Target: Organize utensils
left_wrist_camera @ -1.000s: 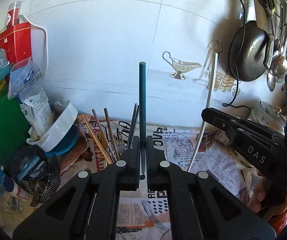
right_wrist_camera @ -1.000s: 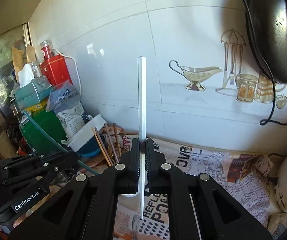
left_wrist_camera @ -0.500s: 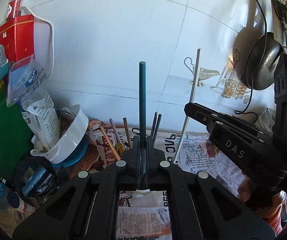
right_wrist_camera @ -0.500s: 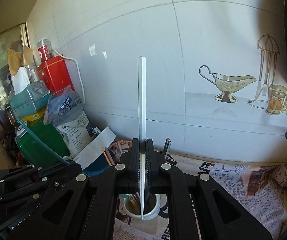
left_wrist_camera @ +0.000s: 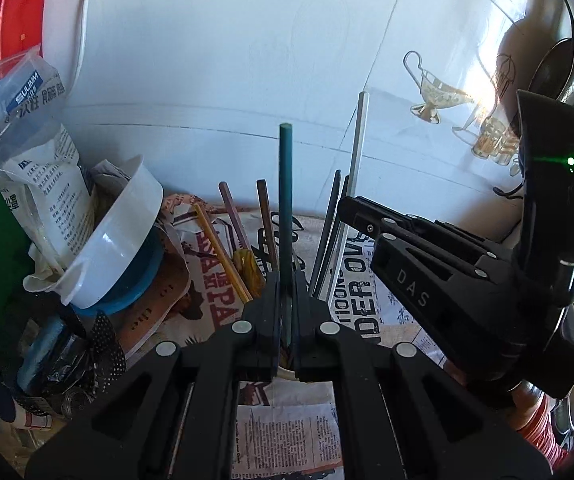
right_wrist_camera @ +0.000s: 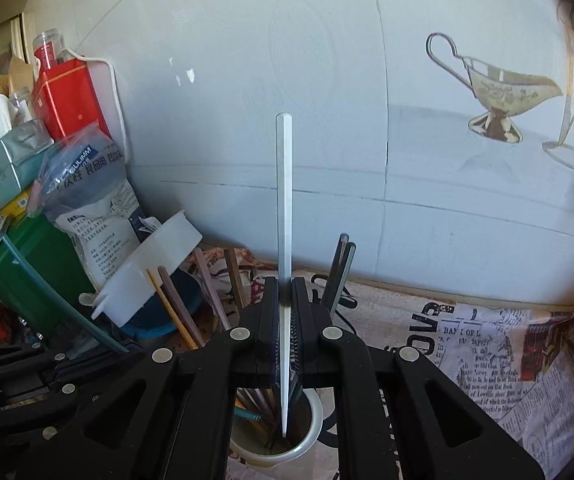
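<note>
Over the last second both grippers had come in over the white cup (right_wrist_camera: 303, 436) standing on the newspaper-covered bench (right_wrist_camera: 487, 344) near the wall, so that it now sat directly beneath them; I judged both chopsticks were about to be dropped in with the others. The right gripper (right_wrist_camera: 285, 312) had its jaws pinched narrow on the white chopstick (right_wrist_camera: 284, 200), upright, its lower tip already inside the cup's rim among the brown and dark sticks. The left gripper (left_wrist_camera: 285, 312) was clamped on the green chopstick (left_wrist_camera: 285, 192), likewise upright between its jaws; only a sliver of the cup showed below them, so I could not tell whether its tip had entered.
</note>
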